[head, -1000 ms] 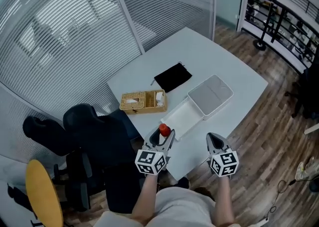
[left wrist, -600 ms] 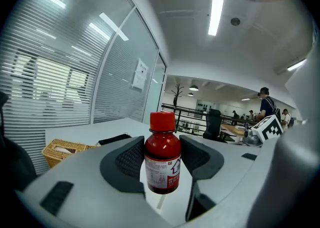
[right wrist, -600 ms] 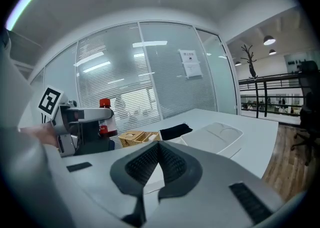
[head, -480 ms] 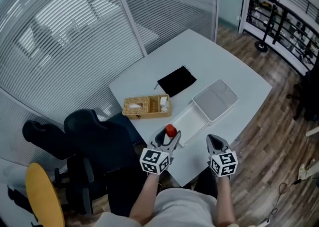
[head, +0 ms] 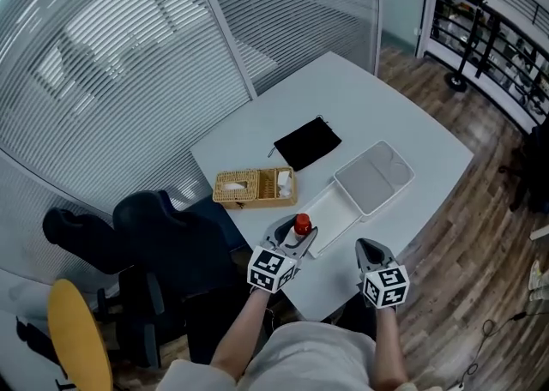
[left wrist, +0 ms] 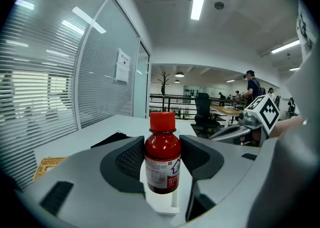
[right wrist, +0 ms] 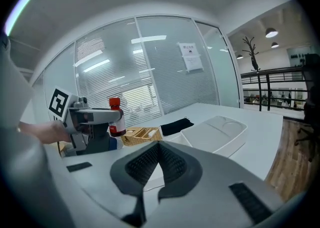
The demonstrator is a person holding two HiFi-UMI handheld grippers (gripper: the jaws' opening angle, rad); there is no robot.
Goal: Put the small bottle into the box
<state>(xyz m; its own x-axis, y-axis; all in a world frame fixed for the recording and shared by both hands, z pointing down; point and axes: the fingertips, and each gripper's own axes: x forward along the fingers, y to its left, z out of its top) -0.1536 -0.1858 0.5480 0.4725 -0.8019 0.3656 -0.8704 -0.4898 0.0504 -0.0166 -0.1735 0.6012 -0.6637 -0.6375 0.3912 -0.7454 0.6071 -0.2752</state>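
Since my left gripper (head: 292, 237), clamped on the bottle (head: 302, 225), has reached the near edge of the box (head: 336, 206), I judge lowering comes next; the right gripper (head: 370, 251) stays closed and empty.

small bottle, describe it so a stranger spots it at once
At the near edge of the white table, beside the white box, the left gripper holds the small bottle upright. It is the only red thing: red cap, white label.
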